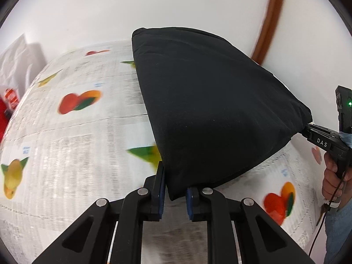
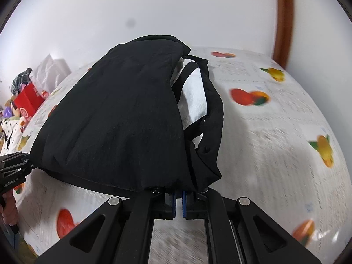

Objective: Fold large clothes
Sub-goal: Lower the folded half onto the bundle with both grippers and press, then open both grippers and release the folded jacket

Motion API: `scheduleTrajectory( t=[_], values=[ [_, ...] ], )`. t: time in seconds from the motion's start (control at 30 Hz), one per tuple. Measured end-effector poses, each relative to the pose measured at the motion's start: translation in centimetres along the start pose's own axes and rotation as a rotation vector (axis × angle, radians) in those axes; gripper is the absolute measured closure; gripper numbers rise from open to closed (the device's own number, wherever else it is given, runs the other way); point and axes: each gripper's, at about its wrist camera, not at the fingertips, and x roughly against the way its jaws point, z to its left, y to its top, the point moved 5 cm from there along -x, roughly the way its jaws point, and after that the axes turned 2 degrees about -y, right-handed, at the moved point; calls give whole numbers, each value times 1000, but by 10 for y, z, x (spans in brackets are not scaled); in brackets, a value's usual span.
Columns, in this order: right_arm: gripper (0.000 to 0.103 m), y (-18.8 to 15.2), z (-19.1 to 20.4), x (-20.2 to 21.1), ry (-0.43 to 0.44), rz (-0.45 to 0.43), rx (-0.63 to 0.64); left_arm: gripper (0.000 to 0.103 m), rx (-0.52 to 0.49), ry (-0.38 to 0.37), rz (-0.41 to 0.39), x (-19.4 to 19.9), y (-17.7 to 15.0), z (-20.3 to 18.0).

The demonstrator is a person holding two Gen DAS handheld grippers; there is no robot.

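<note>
A large black garment (image 1: 211,101) is lifted off the table and stretched between both grippers. My left gripper (image 1: 175,189) is shut on its near corner. My right gripper (image 2: 179,194) is shut on the opposite corner, where bunched folds and a white inner patch (image 2: 195,96) of the garment (image 2: 118,118) show. In the left wrist view the right gripper (image 1: 308,129) grips the cloth at the far right. In the right wrist view the left gripper (image 2: 28,160) holds it at the left edge.
The table wears a white cloth with fruit prints (image 1: 72,118), also in the right wrist view (image 2: 286,118). A red box (image 2: 27,103) and piled clutter stand at the far left. A white wall and brown frame (image 1: 268,19) lie behind.
</note>
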Motion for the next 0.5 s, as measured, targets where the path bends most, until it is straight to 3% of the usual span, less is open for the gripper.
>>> scheduleTrajectory(
  t=[0.3, 0.5],
  values=[
    [98, 11, 29, -13, 8, 22, 20, 87, 62, 17, 12, 2, 2, 31],
    [94, 4, 20, 15, -32, 4, 38, 85, 57, 44, 29, 7, 2, 27]
  ],
)
